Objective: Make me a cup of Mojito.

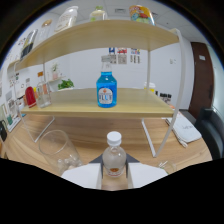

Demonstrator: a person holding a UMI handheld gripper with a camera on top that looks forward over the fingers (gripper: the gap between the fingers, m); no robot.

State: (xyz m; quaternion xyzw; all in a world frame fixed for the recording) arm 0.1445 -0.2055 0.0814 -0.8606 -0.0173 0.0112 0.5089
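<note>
A gripper clamps a small white-capped bottle between both fingers, below a shelf holding a blue bottle.

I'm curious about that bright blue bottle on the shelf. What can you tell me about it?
The blue bottle stands upright on the wooden shelf, about mid-shelf, well beyond the tool. It looks like clear plastic or glass filled with vivid blue liquid, with a narrow neck, a pale cap and a blue-and-white label whose text I can't read reliably. Only the shelf touches it. The tool's fingers grip a small white-capped bottle instead.
</note>
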